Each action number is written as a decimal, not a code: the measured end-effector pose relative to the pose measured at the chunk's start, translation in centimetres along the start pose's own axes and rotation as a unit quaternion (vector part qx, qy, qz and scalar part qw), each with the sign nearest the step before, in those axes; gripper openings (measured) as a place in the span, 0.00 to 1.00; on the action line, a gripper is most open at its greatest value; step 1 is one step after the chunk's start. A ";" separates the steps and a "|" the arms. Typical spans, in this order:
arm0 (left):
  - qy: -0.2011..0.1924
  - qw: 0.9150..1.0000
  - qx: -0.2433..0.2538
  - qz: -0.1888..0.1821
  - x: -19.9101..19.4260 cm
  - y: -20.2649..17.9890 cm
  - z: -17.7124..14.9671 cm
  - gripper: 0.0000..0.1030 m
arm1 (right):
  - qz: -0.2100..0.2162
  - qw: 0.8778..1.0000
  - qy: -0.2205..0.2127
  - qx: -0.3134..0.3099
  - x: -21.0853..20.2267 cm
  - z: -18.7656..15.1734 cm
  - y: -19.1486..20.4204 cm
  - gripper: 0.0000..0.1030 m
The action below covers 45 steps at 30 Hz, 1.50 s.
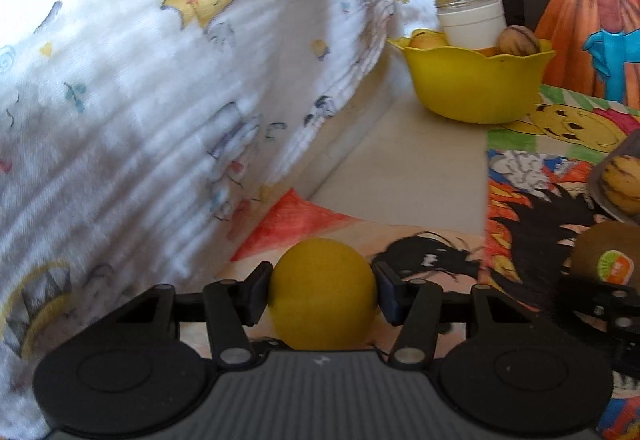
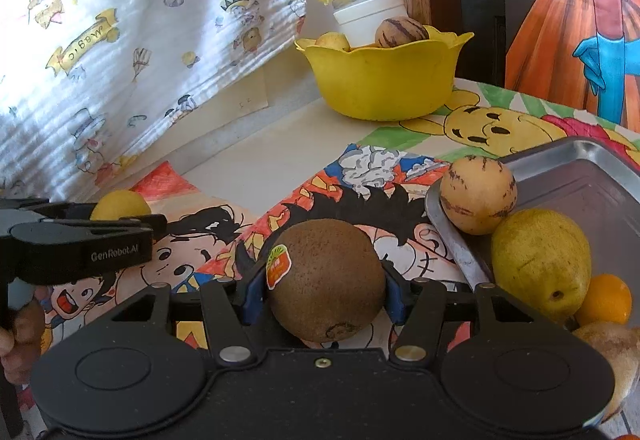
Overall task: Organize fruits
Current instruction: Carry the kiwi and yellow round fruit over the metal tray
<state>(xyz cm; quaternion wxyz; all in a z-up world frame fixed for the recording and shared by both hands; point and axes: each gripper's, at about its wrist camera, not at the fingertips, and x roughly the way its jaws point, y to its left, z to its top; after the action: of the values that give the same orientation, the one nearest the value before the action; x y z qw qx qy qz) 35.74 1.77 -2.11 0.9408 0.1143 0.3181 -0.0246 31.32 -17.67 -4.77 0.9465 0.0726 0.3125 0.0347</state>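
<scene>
My left gripper (image 1: 322,298) is shut on a round yellow fruit (image 1: 322,280), its pads pressing both sides just above the drawn table mat. The right wrist view shows the same fruit (image 2: 120,203) at the far left, behind the left gripper's fingers (image 2: 132,226). My right gripper (image 2: 325,294) is shut on a brown kiwi (image 2: 326,276) with an orange sticker. That kiwi (image 1: 608,252) also appears at the right edge of the left wrist view. A yellow bowl (image 2: 384,79) at the back holds a striped fruit and a yellow one.
A metal tray (image 2: 580,175) on the right holds a striped pale fruit (image 2: 476,195), a yellow-green fruit (image 2: 540,264) and an orange (image 2: 608,298). A printed white cloth (image 1: 160,99) hangs along the left. A white jar (image 2: 372,15) stands behind the bowl.
</scene>
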 end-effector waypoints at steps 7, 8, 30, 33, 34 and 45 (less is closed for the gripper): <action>0.013 0.999 -0.007 -0.028 -1.3 -0.9 -0.3 0.56 | 0.008 1.000 0.006 0.022 -1.3 -0.4 -0.8 0.57; 0.015 0.999 -0.007 -0.031 -1.6 -1.0 -0.4 0.56 | 0.009 1.000 0.006 0.025 -1.6 -0.5 -1.0 0.57; 0.037 0.996 -0.049 -0.072 -7.1 -3.2 -1.7 0.56 | 0.037 0.997 -0.015 0.071 -8.0 -2.2 -3.9 0.57; 0.034 0.995 -0.055 -0.075 -7.9 -3.5 -1.1 0.56 | 0.039 0.996 -0.029 0.076 -9.2 -2.0 -4.3 0.57; 0.031 0.995 -0.055 -0.075 -8.2 -3.7 -0.9 0.56 | 0.039 0.996 -0.034 0.079 -9.7 -1.9 -4.5 0.57; 0.010 0.994 -0.057 -0.093 -10.5 -7.3 1.9 0.56 | 0.030 0.990 -0.078 0.114 -14.3 -1.5 -8.4 0.57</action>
<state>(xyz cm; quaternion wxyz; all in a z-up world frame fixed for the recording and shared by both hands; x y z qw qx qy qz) 27.65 -6.04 4.29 0.9364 0.0308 0.3372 -0.0924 19.14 -27.39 1.08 0.9521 0.1918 0.2373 0.0215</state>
